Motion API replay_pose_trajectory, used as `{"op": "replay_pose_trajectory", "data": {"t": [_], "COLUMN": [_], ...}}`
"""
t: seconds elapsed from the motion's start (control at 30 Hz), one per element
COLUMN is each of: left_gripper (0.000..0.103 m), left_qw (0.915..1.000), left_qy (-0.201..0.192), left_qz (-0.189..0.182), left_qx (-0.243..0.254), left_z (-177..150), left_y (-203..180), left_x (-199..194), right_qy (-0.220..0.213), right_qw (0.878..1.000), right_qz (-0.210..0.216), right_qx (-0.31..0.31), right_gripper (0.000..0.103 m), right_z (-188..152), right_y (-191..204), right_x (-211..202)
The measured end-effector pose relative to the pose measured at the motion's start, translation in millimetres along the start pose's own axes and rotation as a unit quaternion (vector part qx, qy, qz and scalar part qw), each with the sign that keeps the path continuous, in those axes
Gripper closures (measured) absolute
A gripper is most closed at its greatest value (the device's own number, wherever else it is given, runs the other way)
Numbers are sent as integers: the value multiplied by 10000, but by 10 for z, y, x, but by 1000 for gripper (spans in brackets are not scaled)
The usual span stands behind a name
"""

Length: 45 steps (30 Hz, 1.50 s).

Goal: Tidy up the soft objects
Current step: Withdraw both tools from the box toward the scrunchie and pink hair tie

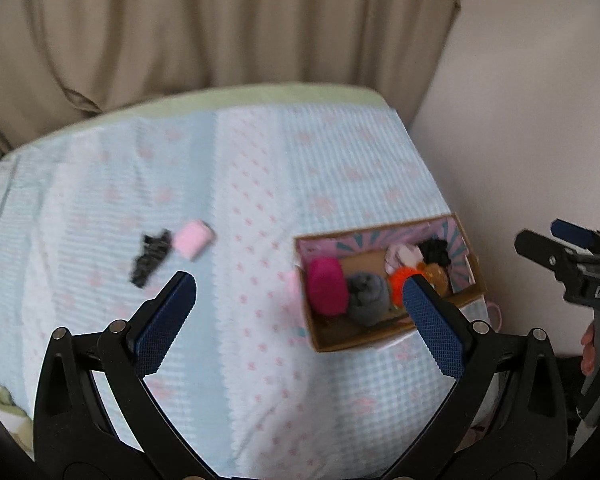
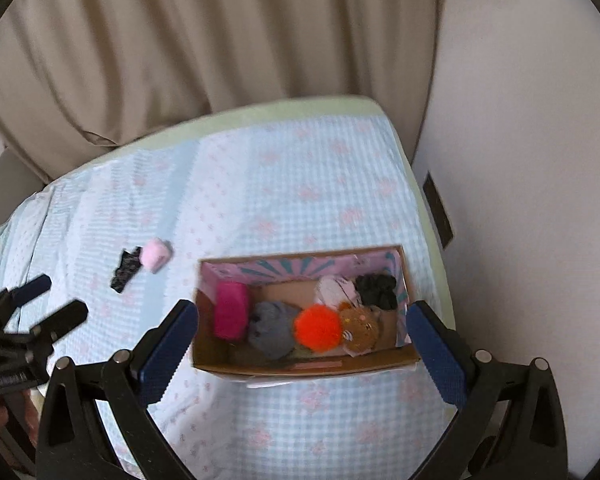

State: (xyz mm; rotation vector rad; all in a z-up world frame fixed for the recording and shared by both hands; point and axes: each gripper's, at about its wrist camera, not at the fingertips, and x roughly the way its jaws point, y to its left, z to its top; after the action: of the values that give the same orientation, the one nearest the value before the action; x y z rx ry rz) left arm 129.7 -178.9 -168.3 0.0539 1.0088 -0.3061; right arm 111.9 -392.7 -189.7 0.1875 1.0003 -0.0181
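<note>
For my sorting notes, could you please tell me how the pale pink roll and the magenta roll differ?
The pale pink roll lies loose on the bedspread beside a black piece; the magenta roll sits inside the cardboard box, at its left end. The magenta one is far deeper in colour and looks larger. Both are soft rolled bundles, untouched by either gripper.

Soft, even daylight across both views, no hard shadows and no glare. Motion blur smears the left wrist view: the checked bedsheet point(image 1: 260, 184) is fuzzy and the black cloth point(image 1: 151, 256) streaks. The right wrist view is a little sharper, though the cardboard box point(image 2: 300, 366) has soft edges. Fisheye bends the bed's edge into a curve, and black vignette fills the corners.
</note>
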Motion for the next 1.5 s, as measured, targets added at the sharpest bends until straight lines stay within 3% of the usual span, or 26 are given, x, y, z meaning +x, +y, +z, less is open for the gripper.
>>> {"op": "replay_pose_trajectory", "data": {"t": [0.2, 0.4, 0.57, 0.83, 1.17, 1.33, 1.5], "left_gripper": [0, 0, 0, 0, 0, 0, 0], "left_qw": [9978, 9925, 9904, 9900, 9947, 9970, 9982], "left_qy": [-614, -1099, -1256, -1325, -1006, -773, -559], "left_qz": [253, 497, 469, 379, 204, 82, -92], "left_qx": [-88, -195, -327, -286, -98, -16, 170], "left_z": [-48, -178, -296, -353, -289, -250, -270], "left_y": [404, 861, 1226, 1691, 2316, 2669, 2966], "left_x": [-742, -1322, -1577, -1735, -1315, -732, 98], "right_qy": [-551, -815, -1150, -1274, -1192, -1075, -876], "right_qw": [9981, 9957, 9929, 9918, 9922, 9935, 9952], "right_qz": [100, 401, 215, 70, 279, 207, 214], "right_qx": [-253, -190, -189, -33, -242, -307, -383], "right_gripper": [0, 0, 0, 0, 0, 0, 0], "right_z": [-19, -71, -177, -212, -58, -28, -88], "right_y": [582, 1078, 1386, 1762, 2375, 2610, 2793], "right_x": [-546, -848, -1073, -1156, -613, 42, 882]}}
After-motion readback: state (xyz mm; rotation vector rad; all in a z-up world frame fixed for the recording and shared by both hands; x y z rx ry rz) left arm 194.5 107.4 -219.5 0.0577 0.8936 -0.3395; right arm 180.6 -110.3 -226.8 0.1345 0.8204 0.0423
